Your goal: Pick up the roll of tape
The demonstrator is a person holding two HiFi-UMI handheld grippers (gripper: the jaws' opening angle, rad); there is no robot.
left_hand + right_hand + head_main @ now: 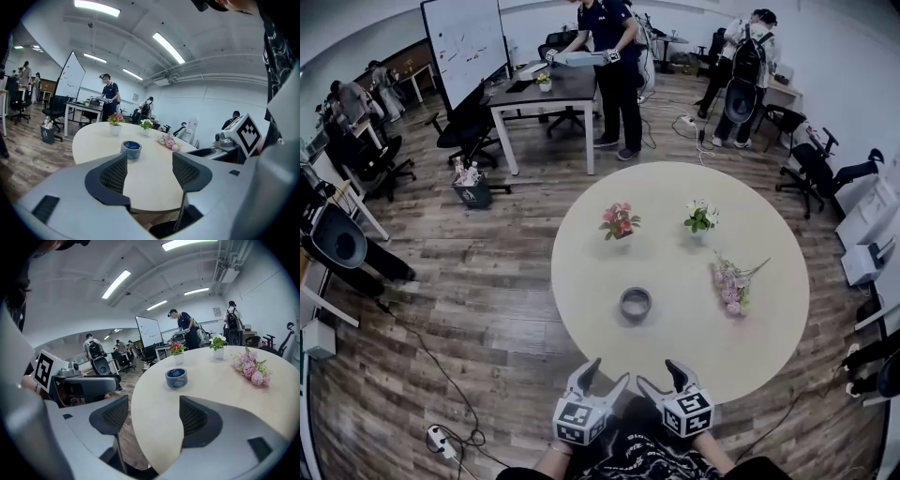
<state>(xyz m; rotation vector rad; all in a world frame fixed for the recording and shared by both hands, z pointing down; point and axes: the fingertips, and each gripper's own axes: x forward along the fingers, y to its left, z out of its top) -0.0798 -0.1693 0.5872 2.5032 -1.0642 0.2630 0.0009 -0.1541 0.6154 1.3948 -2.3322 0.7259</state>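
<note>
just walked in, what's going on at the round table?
A person holds the left gripper and right gripper at the near edge of the table, both open and empty. The roll of tape lies flat ahead, untouched. Two small flower pots stand beyond it; a loose pink bunch lies to its right.

Blue roll of tape (636, 303), lying flat, near table (769, 337) centre

Left gripper (149, 161) (jaws apart) faces tape roll (131, 149).

Round cream table (675, 352): pink-flowered pot (620, 222) and white-flowered pot (700, 217) stand toward the far edge. Loose pink bouquet (731, 284) lies near the right edge.
</note>
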